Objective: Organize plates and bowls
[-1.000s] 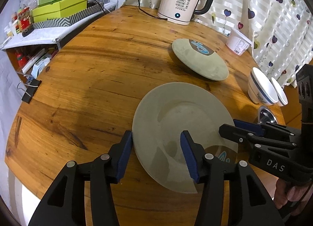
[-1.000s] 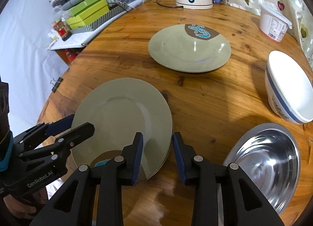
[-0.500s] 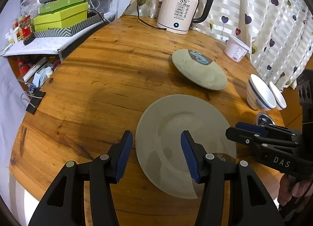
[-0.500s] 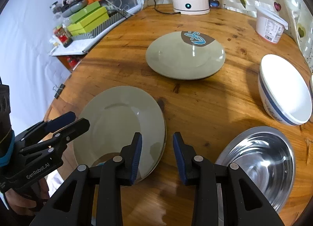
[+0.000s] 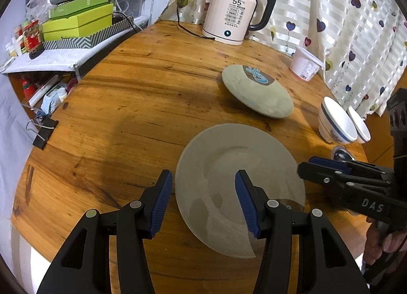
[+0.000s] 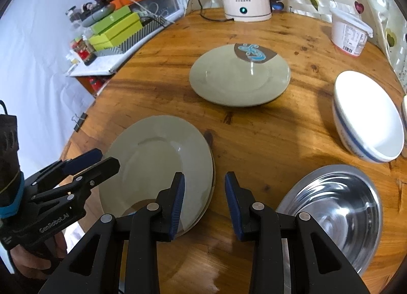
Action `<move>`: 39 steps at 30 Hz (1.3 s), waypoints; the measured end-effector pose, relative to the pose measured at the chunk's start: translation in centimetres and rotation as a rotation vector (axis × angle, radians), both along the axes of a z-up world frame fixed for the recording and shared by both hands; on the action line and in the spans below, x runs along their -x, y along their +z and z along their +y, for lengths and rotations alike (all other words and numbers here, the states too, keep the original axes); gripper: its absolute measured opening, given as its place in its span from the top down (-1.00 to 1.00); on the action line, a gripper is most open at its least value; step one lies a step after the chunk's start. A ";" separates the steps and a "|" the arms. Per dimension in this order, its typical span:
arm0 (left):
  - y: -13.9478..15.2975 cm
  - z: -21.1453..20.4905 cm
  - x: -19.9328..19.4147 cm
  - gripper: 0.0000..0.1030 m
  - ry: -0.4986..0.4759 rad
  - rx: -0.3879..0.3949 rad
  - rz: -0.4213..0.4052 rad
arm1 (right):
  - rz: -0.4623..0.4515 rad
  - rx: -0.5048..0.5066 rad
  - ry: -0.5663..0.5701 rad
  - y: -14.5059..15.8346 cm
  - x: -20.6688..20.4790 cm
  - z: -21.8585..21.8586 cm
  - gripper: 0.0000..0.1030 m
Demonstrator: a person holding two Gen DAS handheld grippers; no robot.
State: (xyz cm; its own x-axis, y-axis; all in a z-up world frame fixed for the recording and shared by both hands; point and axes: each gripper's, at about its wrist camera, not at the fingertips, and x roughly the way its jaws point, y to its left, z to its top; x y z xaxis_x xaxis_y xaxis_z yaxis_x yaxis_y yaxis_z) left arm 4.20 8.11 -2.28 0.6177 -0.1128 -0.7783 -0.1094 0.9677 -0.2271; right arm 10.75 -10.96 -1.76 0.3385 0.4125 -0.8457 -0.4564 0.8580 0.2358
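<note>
A plain green plate (image 5: 229, 166) (image 6: 157, 161) lies on the round wooden table (image 5: 127, 115) close in front of me; a second rim shows just under its right edge. My left gripper (image 5: 203, 184) (image 6: 108, 159) hovers open, straddling the plate's left rim without pressing it. My right gripper (image 6: 203, 182) (image 5: 307, 164) is narrowly open over the right rim, pads apart from it. A second green plate (image 5: 257, 93) (image 6: 239, 77) with a blue motif sits farther back. A white bowl with a blue stripe (image 5: 335, 121) (image 6: 368, 115) and a steel bowl (image 6: 335, 207) stand to the right.
A white kettle (image 5: 234, 14) with its cord stands at the table's far edge, a yoghurt tub (image 5: 305, 65) beside the heart-patterned curtain. Another small white bowl (image 5: 360, 126) touches the striped one. A cluttered shelf with green boxes (image 5: 76, 21) is on the left. A binder clip (image 5: 43, 131) hangs off the table's left edge.
The near plate has slid a little lower in both views. Its right rim now stands away from my right gripper's right finger. Both jaw widths look the same.
</note>
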 end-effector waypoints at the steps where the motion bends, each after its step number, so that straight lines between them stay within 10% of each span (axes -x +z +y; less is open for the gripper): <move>1: 0.2 0.2 0.0 -0.02 0.003 0.002 -0.005 | -0.006 -0.010 -0.004 0.5 0.0 -0.3 0.37; 15: 4.2 1.3 -1.2 -0.02 -0.005 0.028 -0.100 | -0.126 -0.089 -0.140 6.3 -1.5 -6.5 0.34; 39: 4.6 0.3 -6.6 -0.02 -0.082 0.102 -0.070 | -0.088 -0.090 -0.116 5.5 -6.2 -5.8 0.34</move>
